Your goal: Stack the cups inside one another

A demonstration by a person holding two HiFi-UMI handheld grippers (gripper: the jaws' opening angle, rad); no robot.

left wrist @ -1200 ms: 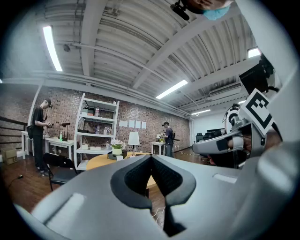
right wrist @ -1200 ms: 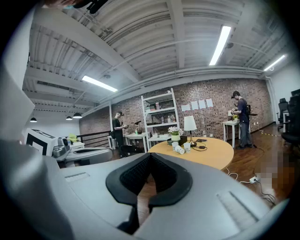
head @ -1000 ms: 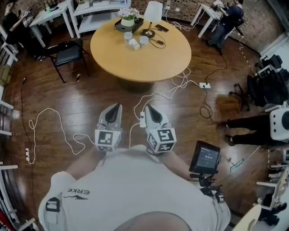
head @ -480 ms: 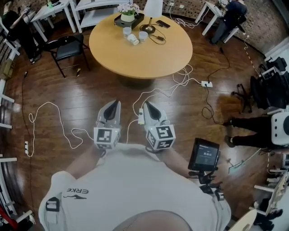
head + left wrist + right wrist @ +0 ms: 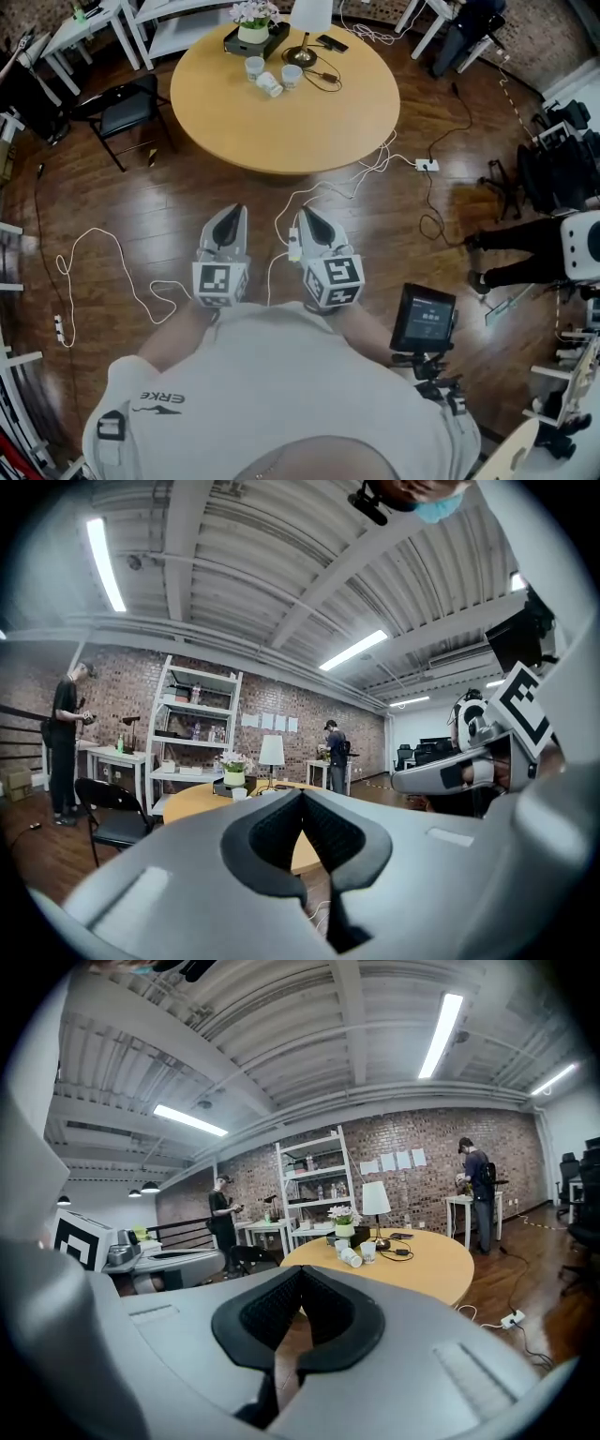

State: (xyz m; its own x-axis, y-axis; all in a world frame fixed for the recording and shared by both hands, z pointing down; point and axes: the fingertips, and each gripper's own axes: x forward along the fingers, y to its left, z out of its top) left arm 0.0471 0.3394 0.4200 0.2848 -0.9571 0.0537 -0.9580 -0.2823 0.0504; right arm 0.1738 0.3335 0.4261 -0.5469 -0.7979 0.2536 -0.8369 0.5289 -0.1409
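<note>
A dark wooden floor fills most of the head view, with white cables looping across it. A round wooden surface stands ahead of the person, well apart from both grippers. A black chair sits just beside its left edge.

The left gripper and right gripper are held side by side over the floor, both pointing toward the surface. Each gripper view shows the jaws clenched tip to tip with nothing between them, so both are empty.

At the far side of the surface stand a lamp and a dark tray carrying a potted plant. The three white cups lie just in front of these, close together: one cup upright on the left, one upright on the right, and a third lying on its side between them. None sits inside another.
</note>
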